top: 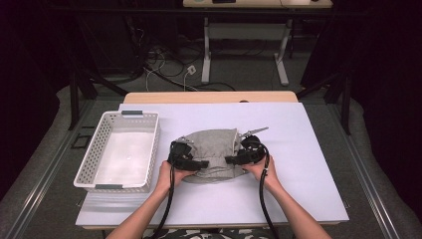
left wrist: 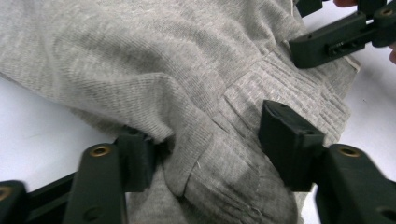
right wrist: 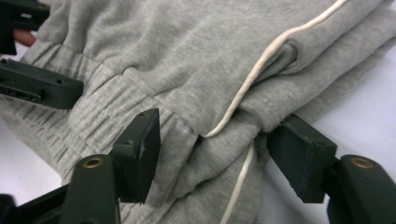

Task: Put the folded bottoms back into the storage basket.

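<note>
A white table (top: 308,164) carries a white slotted basket (top: 94,159) at left, no writing legible. Beside it lies a folded grey knit garment (top: 211,152) with ribbed cuff and cream piping. The left gripper (left wrist: 210,149) and right gripper (right wrist: 215,158) straddle its folds, jaws apart.

One folded grey knit garment with ribbed hem and cream piping (top: 213,152) is lying on one white rectangular table sheet (top: 298,149). One white perforated plastic basket with grey handles (top: 94,157) is sitting at the sheet's left side. Two black two-jaw grippers are showing: one left gripper (top: 191,163), one right gripper (top: 238,159). Two bare forearms are coming in from below.
</note>
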Demonstrator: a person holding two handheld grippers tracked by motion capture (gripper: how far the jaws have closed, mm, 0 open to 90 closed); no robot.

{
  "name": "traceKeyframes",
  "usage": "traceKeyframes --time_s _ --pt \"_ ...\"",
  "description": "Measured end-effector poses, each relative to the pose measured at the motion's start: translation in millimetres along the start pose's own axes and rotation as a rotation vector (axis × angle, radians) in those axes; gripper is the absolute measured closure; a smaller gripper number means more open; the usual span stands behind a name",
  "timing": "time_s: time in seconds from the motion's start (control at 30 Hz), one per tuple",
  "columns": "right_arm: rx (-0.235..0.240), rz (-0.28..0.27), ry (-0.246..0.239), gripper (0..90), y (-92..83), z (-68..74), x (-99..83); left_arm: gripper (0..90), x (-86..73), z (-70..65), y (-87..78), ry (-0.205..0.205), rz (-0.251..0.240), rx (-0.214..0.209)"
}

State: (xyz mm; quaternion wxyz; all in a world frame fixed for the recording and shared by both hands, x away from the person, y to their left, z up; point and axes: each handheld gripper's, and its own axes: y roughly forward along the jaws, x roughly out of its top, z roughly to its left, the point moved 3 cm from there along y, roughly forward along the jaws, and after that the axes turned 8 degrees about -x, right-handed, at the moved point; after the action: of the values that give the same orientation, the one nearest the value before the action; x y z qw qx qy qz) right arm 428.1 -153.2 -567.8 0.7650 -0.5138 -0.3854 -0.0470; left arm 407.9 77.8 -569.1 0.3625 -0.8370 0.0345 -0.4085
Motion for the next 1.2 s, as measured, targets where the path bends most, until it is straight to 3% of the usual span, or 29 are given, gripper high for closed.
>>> traceKeyframes --time_s 0.2,0.57,1.2 --pt "-0.019 -0.007 0.001 46.7 1.7 1.8 -1.3 50.7 -1.7 -4.7 2.4 0.045 0.009 0.033" --pt "0.004 -0.013 -0.019 66.6 2.8 6.5 -3.0 59.5 -2.8 -3.9 1.8 0.043 -0.005 0.003" --pt "-0.023 -0.051 -0.037 70.4 -1.6 11.9 -2.6 65.8 -1.6 -5.8 -1.6 0.080 -0.032 0.007"
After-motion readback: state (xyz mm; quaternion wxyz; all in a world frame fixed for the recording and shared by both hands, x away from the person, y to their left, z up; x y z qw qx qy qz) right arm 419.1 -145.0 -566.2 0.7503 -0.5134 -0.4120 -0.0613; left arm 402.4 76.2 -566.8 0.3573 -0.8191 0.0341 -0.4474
